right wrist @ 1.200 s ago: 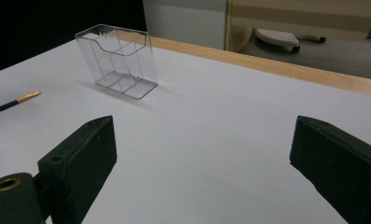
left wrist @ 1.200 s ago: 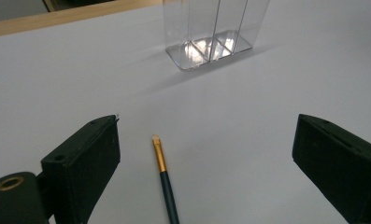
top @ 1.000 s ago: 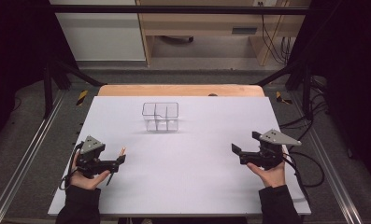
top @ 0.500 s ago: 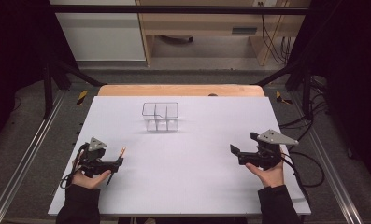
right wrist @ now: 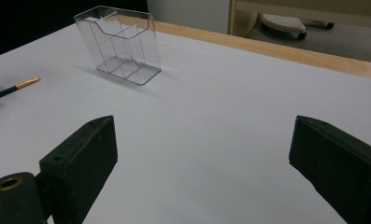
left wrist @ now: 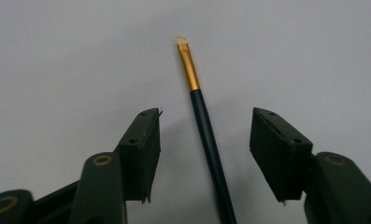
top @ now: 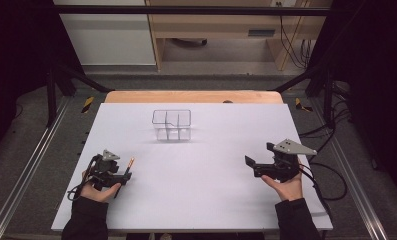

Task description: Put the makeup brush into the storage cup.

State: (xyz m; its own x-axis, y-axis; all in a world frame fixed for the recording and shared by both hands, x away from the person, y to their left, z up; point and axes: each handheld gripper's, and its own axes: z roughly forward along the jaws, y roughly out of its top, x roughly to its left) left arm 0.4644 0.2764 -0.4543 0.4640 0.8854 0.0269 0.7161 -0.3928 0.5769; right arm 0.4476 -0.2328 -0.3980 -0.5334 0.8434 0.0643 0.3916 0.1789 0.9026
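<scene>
While the right gripper (top: 251,164) sits at lower right of the high view just as it did a sec ago, the left gripper (top: 127,172) at lower left has dropped lower toward the counter (top: 221,200) and its fingers have just been closing. In the earlier high views they stood wider; now they're approx half open, w/ the brush (left wrist: 206,135) lying between them.

In the left gripper view the brush runs from bottom centre up to upper centre of the frame: dark handle, gold ferrule, pale tip. Neither of the fingers (left wrist: 141,154) touches the handle; there's a gap on both sides, so nothing is gripped yet. The brush lies flat on the white counter surface.

Right gripper: fingers (right wrist: 80,163) wide apart in its own view, nothing between them, just bare counter.

The clear plastic holder (top: 172,125) stands upright at upper centre of the high view, well apart from both grippers, same spot as before. In the right gripper view it's at upper left, and the brush's gold end shows at far left.
</scene>
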